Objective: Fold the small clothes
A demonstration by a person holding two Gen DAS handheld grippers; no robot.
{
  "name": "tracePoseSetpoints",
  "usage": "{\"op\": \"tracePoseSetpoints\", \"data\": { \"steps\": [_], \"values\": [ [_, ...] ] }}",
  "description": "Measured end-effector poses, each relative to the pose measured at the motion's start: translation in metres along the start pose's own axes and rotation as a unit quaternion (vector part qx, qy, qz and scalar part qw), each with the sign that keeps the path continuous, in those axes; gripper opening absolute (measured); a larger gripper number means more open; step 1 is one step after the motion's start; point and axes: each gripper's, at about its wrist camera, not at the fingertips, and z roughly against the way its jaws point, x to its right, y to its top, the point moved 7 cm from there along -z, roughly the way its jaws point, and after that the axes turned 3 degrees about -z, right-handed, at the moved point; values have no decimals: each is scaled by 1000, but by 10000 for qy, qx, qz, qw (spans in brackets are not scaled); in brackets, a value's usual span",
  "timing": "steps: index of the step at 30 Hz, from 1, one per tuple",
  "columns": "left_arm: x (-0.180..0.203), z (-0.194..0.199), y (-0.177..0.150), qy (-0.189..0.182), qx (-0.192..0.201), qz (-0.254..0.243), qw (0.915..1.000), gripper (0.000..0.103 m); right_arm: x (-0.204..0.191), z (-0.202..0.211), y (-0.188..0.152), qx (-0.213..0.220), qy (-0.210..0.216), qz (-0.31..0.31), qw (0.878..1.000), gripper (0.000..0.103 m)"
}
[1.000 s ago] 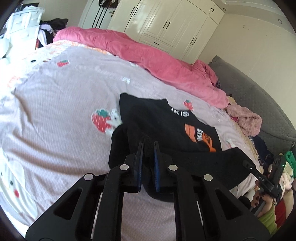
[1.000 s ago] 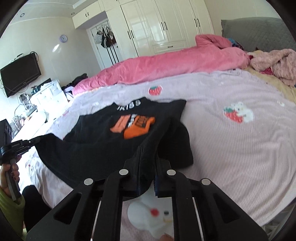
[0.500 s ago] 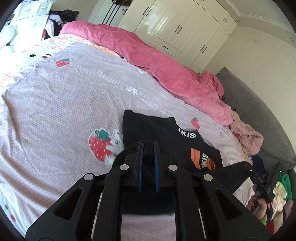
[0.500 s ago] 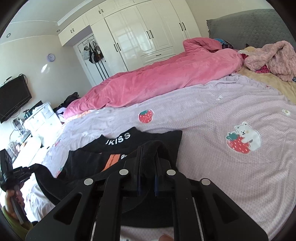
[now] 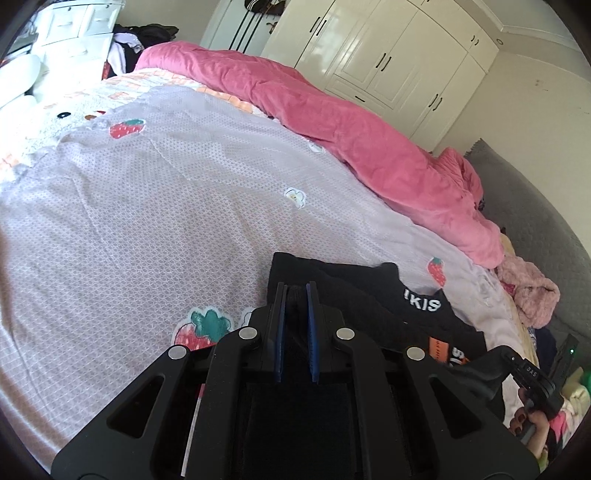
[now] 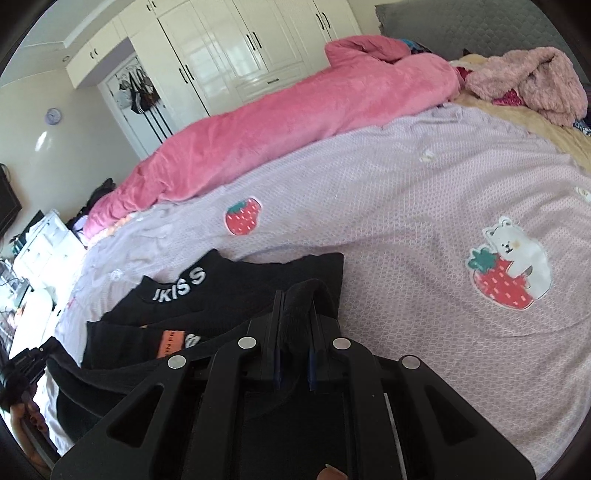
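A small black T-shirt (image 5: 373,295) with white "IKISS" lettering and an orange patch lies on the lilac bedspread (image 5: 147,206). It also shows in the right wrist view (image 6: 236,288). My left gripper (image 5: 295,291) is shut on a bunched black edge of the shirt and carries it over the shirt's upper part. My right gripper (image 6: 295,299) is shut on the other black edge, lifted over the shirt's right side. The right gripper also shows in the left wrist view (image 5: 532,376), gripping the stretched hem.
A rolled pink duvet (image 5: 332,122) runs along the bed's far side. A fuzzy pink garment (image 6: 528,81) lies near the grey headboard (image 5: 535,206). White wardrobes (image 6: 236,51) stand behind. Drawers and clutter (image 5: 70,33) sit beyond the bed's left end.
Both grippers moved forward toward the shirt's collar, carrying the held lower edge up over the shirt. The orange print is now mostly covered.
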Motion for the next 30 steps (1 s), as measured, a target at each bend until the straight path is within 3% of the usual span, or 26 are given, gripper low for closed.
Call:
{"op": "tracePoseSetpoints", "data": {
  "steps": [8,10,12,19,21,30],
  "values": [
    [-9,-4,1,-41,136,-29,9999,6,3,-21,-4,-32,150,-43,9999,11],
    [-9,4,6,-138,272,16,9995,7,4,-18,0,67,254,-73,9996,21],
    [-10,8,9,-148,343,42,9993,8,5,-11,5,276,237,-63,9993,48],
    [-35,21,4,-100,300,293,9991,9,17,9,13,636,232,-154,9976,48],
    [-43,21,3,-52,235,331,9992,18,20,11,12,635,209,-154,9976,48],
    [-29,-1,-14,-477,-324,290,9979,33,31,25,16,849,-99,-26,9963,52]
  ]
}}
